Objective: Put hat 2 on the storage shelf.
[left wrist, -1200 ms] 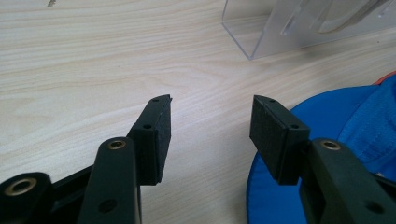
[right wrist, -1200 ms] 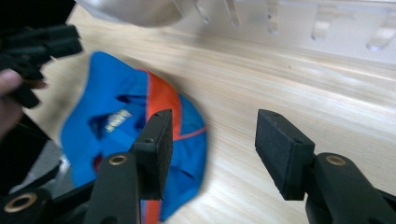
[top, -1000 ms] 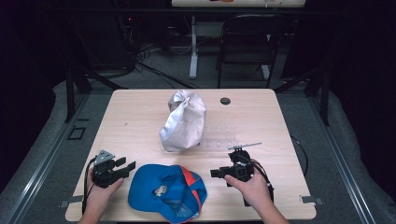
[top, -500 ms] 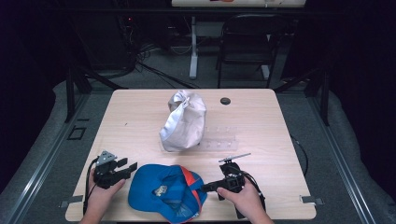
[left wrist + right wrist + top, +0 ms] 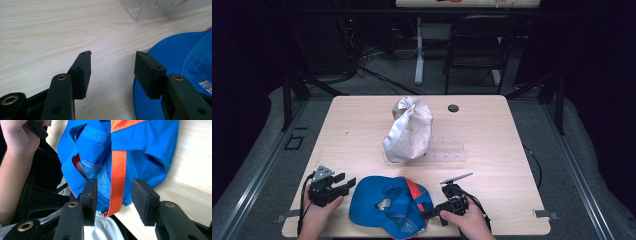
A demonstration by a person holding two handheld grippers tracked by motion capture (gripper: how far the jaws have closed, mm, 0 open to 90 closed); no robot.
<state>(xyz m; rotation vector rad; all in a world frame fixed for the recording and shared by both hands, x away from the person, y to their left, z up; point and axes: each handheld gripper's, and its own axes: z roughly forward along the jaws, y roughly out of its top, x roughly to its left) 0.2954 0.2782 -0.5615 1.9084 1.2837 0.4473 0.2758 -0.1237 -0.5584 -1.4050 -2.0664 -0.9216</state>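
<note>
Right claw (image 5: 113, 192), jaws apart, straddled the blue cap's (image 5: 387, 202) orange strap (image 5: 117, 177) at the surface edge; left claw (image 5: 112, 70) stood apart beside its brim

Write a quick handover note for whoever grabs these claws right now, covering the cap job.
Left claw: open, empty, on bare table beside the blue cap's left rim.
Right claw: open, jaws either side of the cap's near edge by the orange strip, not closed on it.
Cap lies at the table's front edge; white cap and clear stand sit behind.
Done: right approach. Left: grip the cap, then move it.
</note>
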